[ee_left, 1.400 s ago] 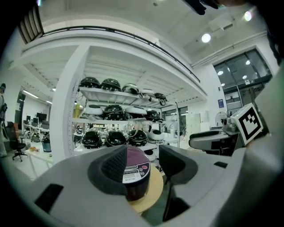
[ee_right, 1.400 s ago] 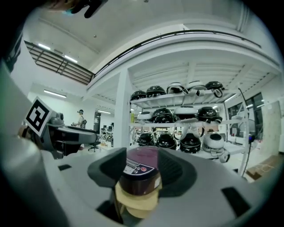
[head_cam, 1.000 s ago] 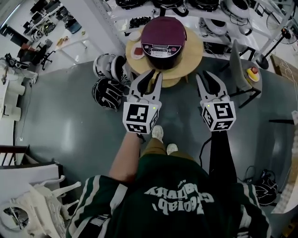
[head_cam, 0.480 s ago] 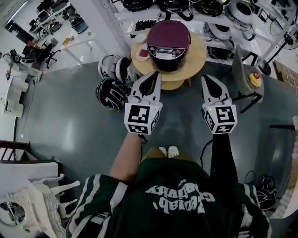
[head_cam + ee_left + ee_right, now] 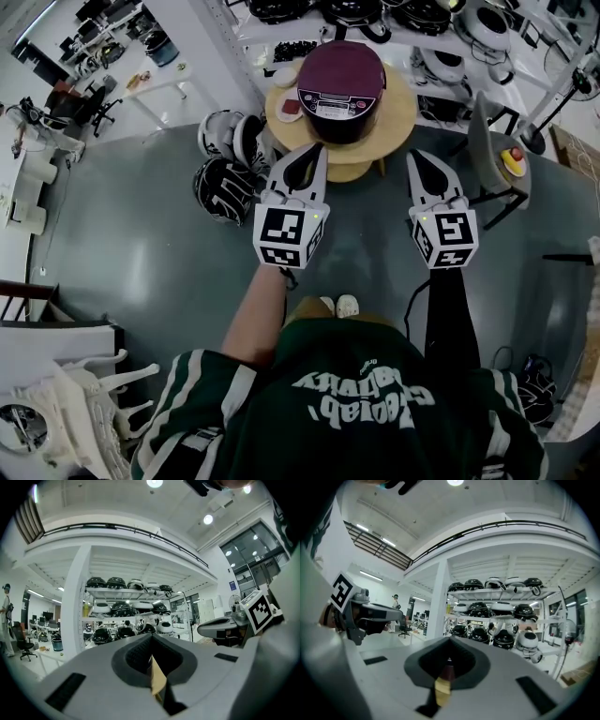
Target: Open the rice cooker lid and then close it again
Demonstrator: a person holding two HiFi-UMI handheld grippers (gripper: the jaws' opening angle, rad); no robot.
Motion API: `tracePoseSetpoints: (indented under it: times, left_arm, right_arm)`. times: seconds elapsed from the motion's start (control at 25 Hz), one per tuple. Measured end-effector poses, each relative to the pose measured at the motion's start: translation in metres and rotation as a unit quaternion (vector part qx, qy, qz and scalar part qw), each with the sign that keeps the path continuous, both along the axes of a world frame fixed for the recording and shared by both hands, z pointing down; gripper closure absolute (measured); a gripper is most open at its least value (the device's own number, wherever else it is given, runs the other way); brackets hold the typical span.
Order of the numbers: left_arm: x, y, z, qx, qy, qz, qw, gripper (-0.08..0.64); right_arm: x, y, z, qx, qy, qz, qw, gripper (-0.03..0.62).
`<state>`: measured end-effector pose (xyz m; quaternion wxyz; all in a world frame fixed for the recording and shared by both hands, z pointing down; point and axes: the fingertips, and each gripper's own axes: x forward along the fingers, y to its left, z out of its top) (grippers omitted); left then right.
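Maroon round rice cooker (image 5: 339, 84), lid down, on round wooden table (image 5: 398, 114), my left gripper (image 5: 313, 150) and right gripper (image 5: 419, 156) short of it, both closed, empty

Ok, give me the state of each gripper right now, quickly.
Left gripper: closed, holding nothing.
Right gripper: closed, holding nothing.

Maroon-lidded rice cooker (image 5: 340, 80), dark body, tan round surface (image 5: 398, 111), light grey left hand-held gripper (image 5: 320, 148) and right hand-held gripper (image 5: 413, 155) with black-and-white square markers, grey floor (image 5: 141, 234), dark green shirt (image 5: 347, 412) with white lettering
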<state>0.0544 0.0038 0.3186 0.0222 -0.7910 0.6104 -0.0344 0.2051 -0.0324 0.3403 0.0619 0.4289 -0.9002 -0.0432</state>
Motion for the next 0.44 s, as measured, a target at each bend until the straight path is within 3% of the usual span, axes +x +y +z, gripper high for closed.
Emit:
tracePoseSetpoints:
  times: [0.44]
  left_arm:
    - [0.0045,-0.0009,0.0075,-0.011,-0.008,0.002,0.9999,0.56]
  right_arm:
    - [0.0049,0.0007,0.0004,-0.008,-0.018,-0.003,1.0,0.589]
